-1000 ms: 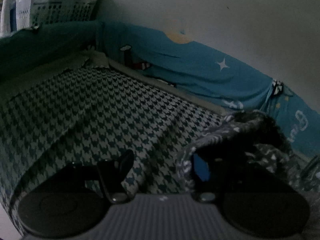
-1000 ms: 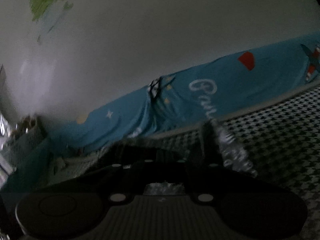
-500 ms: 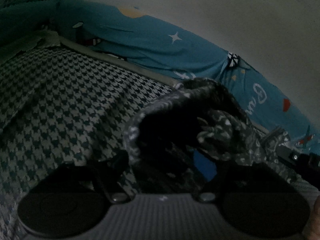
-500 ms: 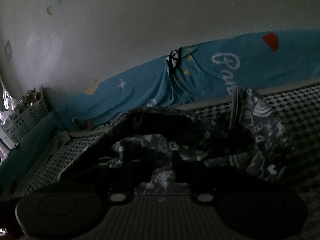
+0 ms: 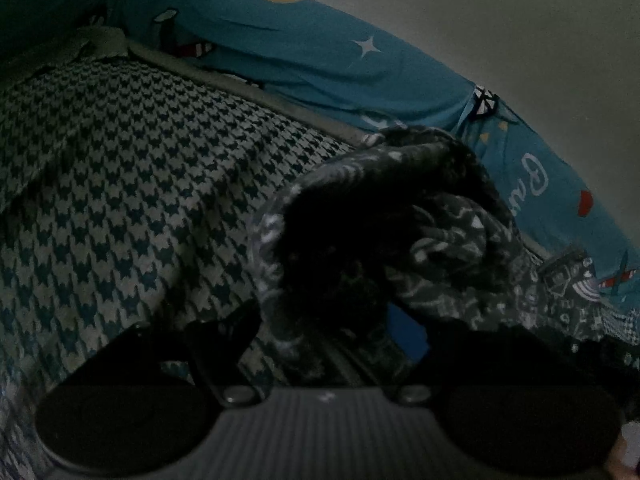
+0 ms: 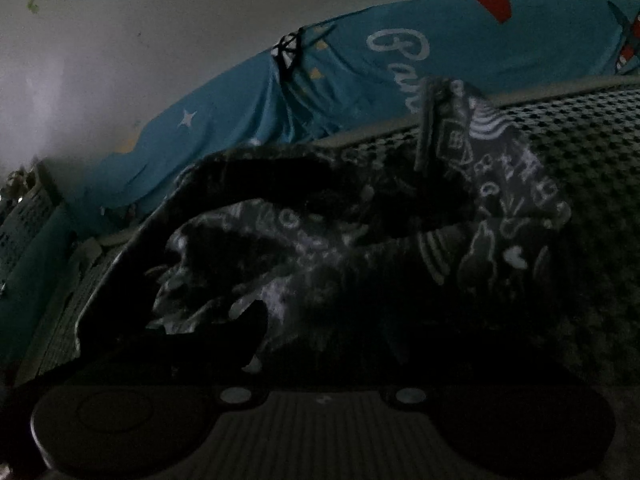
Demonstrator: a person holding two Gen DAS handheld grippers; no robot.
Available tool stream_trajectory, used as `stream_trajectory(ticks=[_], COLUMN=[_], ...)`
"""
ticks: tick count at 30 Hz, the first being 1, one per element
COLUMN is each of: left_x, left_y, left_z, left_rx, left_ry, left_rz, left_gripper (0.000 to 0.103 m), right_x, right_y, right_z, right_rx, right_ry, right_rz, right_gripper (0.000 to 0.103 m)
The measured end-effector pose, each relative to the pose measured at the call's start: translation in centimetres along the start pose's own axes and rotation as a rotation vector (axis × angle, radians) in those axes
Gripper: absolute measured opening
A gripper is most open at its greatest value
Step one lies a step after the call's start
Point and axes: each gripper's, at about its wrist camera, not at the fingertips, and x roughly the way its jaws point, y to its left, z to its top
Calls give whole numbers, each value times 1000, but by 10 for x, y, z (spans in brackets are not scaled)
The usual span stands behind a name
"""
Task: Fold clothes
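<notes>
At the far left of our left wrist view lay the houndstooth bedcover (image 5: 120,184), running back to the blue printed sheet (image 5: 304,52) hung along the pale wall (image 5: 500,12). Just right of the cover's open stretch, the dark patterned garment (image 5: 400,232) sat bunched in a mound on the bed, one fold curled over at its top. Our left gripper (image 5: 328,332) pointed into the near edge of that mound. Its jaws stood fairly wide and were closing a little, with cloth bulging between them; in the gloom we could not tell whether the pads pressed on it.

In our right wrist view, a pale basket (image 6: 24,208) was only dimly visible at the left rim. The same garment (image 6: 360,248) spread across the middle, a printed flap standing up towards the right. Our right gripper (image 6: 332,344) was low over it, jaws opening. Only its left finger showed; the right one was lost in shadow, and we saw no cloth pinched.

We judged the garment just set down in a heap and not yet folded. The next move called for finding two corners or a hem, gripping them cleanly and spreading the cloth flat on the cover.
</notes>
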Motion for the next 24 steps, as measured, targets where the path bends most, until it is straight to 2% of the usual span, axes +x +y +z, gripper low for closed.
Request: stream_trajectory(ticks=[4, 6, 12, 17, 24], left_x=[0, 1, 5, 4, 3], left_y=[3, 7, 19, 16, 13], left_z=[1, 3, 4, 5, 5], left_rx=[-1, -15, -59, -45, -33], left_ry=[-4, -8, -1, -20, -30], left_rz=[13, 43, 92, 115, 133], left_gripper=[73, 77, 77, 77, 77], right_x=[-4, -4, 24, 47, 65], right_y=[2, 3, 0, -3, 2], right_z=[-5, -8, -16, -23, -26], right_rx=[-24, -36, 110, 249, 312], right_ry=[40, 63, 136, 132, 60], right_rz=[66, 107, 193, 230, 234], right_gripper=[63, 64, 65, 68, 69])
